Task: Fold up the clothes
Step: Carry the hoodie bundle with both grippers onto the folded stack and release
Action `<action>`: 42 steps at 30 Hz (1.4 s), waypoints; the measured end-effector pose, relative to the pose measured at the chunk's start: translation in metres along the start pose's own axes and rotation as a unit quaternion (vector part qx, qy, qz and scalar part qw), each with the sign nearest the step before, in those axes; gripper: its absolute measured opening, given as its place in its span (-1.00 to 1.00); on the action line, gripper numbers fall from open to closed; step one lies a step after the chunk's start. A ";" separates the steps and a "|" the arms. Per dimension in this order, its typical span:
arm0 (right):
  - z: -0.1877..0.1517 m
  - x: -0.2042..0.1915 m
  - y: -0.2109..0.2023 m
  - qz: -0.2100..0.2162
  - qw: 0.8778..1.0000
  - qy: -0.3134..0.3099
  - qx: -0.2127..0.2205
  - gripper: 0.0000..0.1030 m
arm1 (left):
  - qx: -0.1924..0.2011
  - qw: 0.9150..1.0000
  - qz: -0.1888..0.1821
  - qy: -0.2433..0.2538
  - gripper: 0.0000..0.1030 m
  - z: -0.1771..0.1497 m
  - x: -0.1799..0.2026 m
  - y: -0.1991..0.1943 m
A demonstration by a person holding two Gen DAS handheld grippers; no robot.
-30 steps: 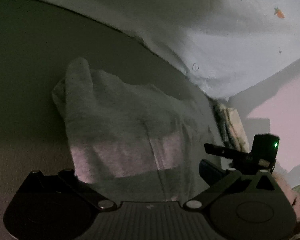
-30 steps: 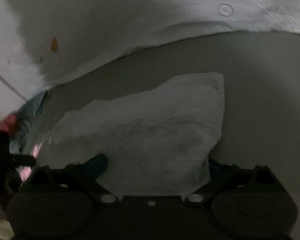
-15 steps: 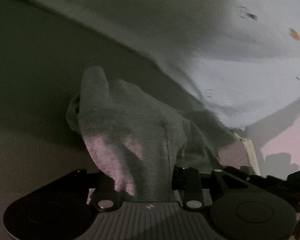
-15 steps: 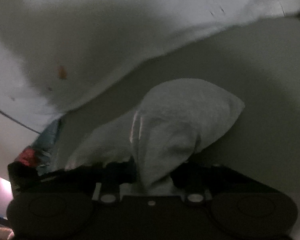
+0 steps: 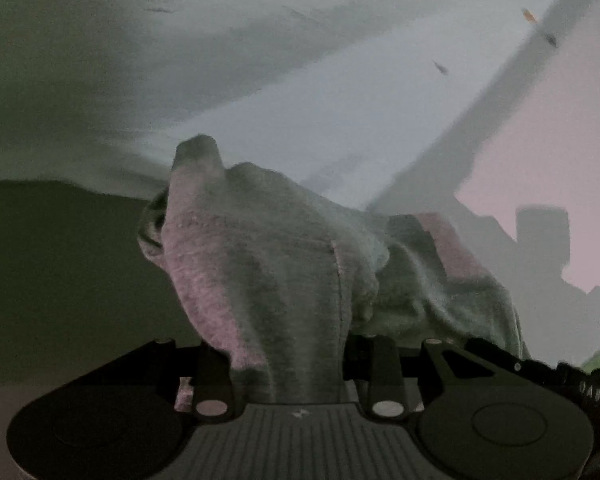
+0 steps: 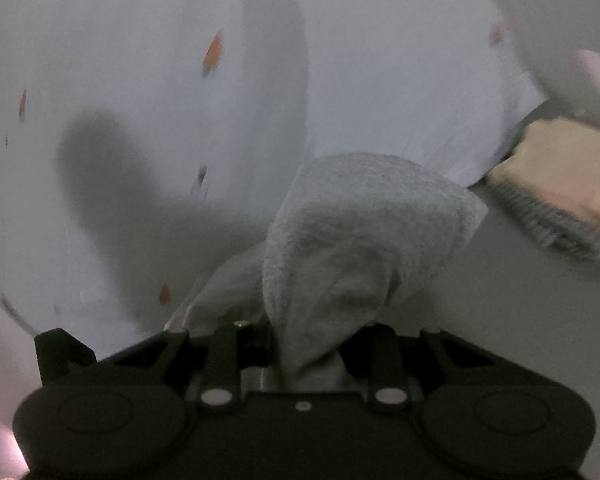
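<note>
- The left gripper [image 5: 288, 364] has its two black fingers drawn in tight on a bunched edge of the soft grey knitted garment [image 5: 268, 264], which rises out of the closed jaws in a loose peak with a seam running down its middle
- From the left wrist view the rest of that garment trails off to the right, slack and creased; behind it lies a pale sheet printed with small orange carrots [image 5: 300, 92], and to the left a dark bare stretch of surface [image 5: 52, 248]
- The right gripper [image 6: 306, 360] is likewise closed hard on another edge of the grey garment [image 6: 352, 232], the cloth folding over itself above the fingers like a hood
- Judged from the drape, the garment is light, limp and fuzzy: it should not slip from the pads, but it will sag and crumple wherever it is unsupported, so a hold at two corners of one hem, pulled gently apart, seems the best way to keep an edge straight
- To the far right in the right wrist view a folded cream and grey cloth stack [image 6: 560, 196] sits apart from the garment, with grey surface [image 6: 500, 300] open between them; that gap looks like the free room for laying the fold down, the stack's near edge being the limit
</note>
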State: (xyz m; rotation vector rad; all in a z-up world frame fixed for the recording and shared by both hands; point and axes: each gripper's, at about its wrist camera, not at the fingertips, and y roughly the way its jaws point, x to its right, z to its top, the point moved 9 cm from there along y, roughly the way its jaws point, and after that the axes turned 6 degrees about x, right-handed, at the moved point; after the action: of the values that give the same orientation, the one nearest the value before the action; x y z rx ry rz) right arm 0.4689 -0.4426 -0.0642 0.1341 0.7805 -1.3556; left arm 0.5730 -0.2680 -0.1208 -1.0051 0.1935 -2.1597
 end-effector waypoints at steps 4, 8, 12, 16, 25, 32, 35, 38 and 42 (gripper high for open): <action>0.033 0.053 -0.030 -0.001 0.997 0.039 0.062 -0.45 | -0.016 0.999 -0.005 0.052 -0.36 0.019 0.064 0.058; 0.080 0.089 -0.051 0.002 0.992 0.078 0.098 -0.45 | -0.021 0.993 0.002 0.114 -0.36 0.054 0.146 0.099; 0.136 0.121 -0.070 0.012 0.984 0.091 0.154 -0.45 | -0.020 0.984 -0.021 0.177 -0.36 0.089 0.214 0.147; 0.175 0.170 -0.077 0.007 0.968 0.136 0.209 -0.45 | -0.062 0.967 -0.037 0.243 -0.36 0.108 0.269 0.225; 0.160 0.312 -0.021 -0.185 0.959 0.171 0.132 0.49 | -0.165 0.870 0.058 0.461 0.34 0.054 0.257 0.450; 0.122 0.383 -0.015 -0.309 0.948 0.050 0.050 0.50 | -0.160 0.922 0.124 0.331 0.58 0.066 0.155 0.492; 0.133 0.377 -0.007 -0.297 0.953 0.011 0.066 0.50 | -0.140 0.926 0.126 0.326 0.73 0.086 0.152 0.512; 0.139 0.374 0.013 -0.284 0.958 -0.002 0.050 0.59 | -0.137 0.915 0.132 0.357 0.84 0.067 0.144 0.516; 0.146 0.371 0.040 -0.268 0.963 -0.014 0.022 0.76 | -0.112 0.936 0.139 0.304 0.91 0.051 0.129 0.492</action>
State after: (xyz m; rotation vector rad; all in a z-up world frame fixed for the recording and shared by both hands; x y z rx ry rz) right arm 0.5701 -0.8126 -0.1807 -0.0697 0.7931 -1.8830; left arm 0.8288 -0.7009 -0.2122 -0.3587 0.8396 -2.1475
